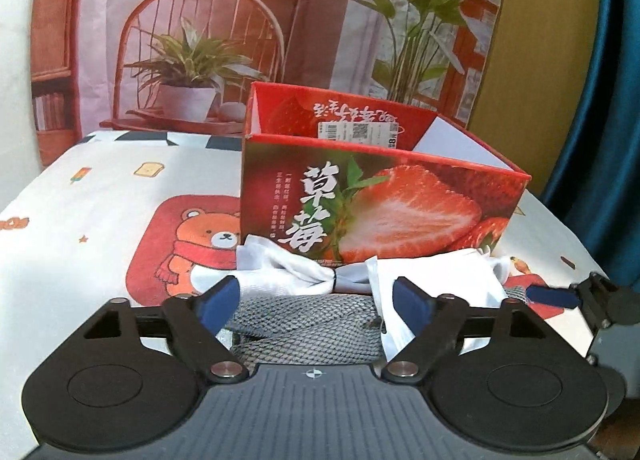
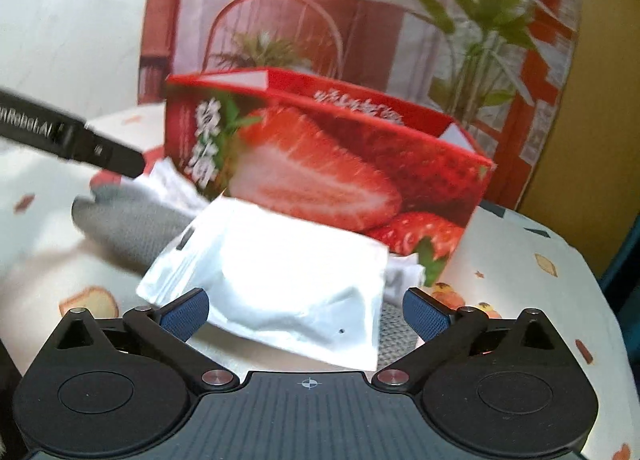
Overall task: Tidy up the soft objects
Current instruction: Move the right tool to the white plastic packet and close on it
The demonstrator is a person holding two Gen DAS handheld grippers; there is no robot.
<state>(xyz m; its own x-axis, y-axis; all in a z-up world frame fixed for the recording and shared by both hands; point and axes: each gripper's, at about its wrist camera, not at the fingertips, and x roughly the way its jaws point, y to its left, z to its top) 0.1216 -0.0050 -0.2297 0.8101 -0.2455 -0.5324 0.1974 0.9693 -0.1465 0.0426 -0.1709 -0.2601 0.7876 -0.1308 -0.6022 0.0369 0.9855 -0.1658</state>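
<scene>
An open red strawberry box (image 1: 380, 200) stands on the bear-print tablecloth (image 1: 100, 200). In front of it lie a knotted white cloth (image 1: 296, 272), a grey knitted piece (image 1: 304, 324) and a white plastic packet (image 1: 440, 272). My left gripper (image 1: 316, 300) is open, and the grey piece lies between its blue pads without being pressed. In the right wrist view the white packet (image 2: 288, 280) lies between the wide-open fingers of my right gripper (image 2: 306, 312), in front of the box (image 2: 320, 164). The grey piece (image 2: 128, 220) and white cloth (image 2: 172, 184) lie to its left.
A printed backdrop (image 1: 200, 40) of a chair and plants hangs behind the table. A blue curtain (image 1: 600, 100) hangs at the right. The rounded table edge (image 2: 592, 260) curves close on the right. A black finger of the left gripper (image 2: 116, 160) reaches in from the left.
</scene>
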